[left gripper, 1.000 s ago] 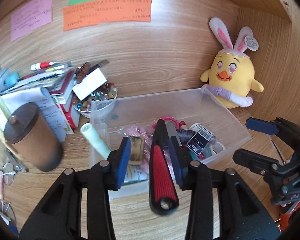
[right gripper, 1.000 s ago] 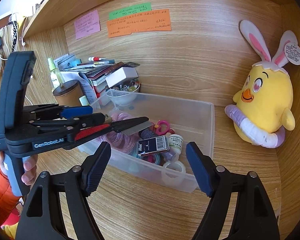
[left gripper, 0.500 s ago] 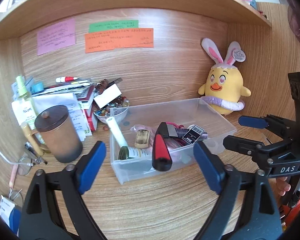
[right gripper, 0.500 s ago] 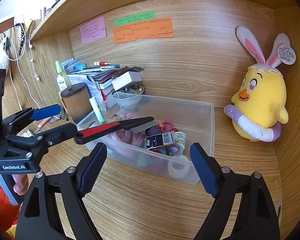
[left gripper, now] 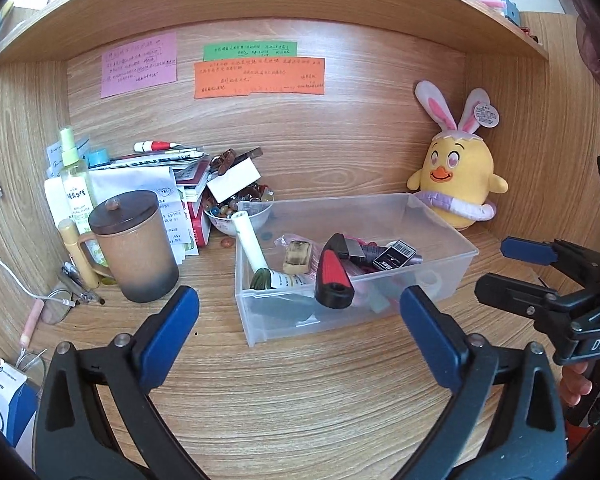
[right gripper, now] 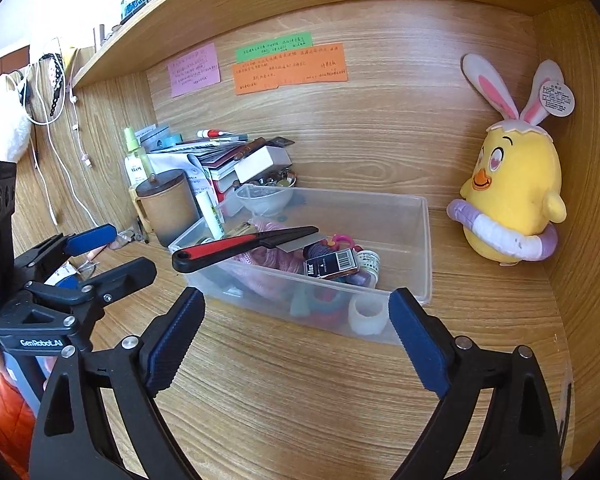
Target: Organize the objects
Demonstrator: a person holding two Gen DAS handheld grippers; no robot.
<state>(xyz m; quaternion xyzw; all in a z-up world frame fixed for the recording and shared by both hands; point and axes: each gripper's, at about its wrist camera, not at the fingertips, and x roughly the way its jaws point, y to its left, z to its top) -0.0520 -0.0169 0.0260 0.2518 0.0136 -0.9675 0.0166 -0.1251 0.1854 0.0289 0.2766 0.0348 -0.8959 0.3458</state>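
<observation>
Both grippers stand wide with nothing between their pads. The left gripper (left gripper: pixel 299 322) has just been opening and has let go of the scraper (left gripper: pixel 333 273), which it pinched a second ago; since then it has drawn back from the bin (left gripper: pixel 466 251). The right gripper's (right gripper: pixel 296 328) jaws have also been widening, empty. The scraper lies in the bin, its red-and-black handle propped on the near wall and jutting out over it toward the left gripper, blade pointing inward over the clutter. Only the right view shows its flat metal blade (right gripper: pixel 303 242) side-on. The left view alone shows the brown mug (left gripper: pixel 136 246) fully and the glasses (left gripper: pixel 58 304).
</observation>
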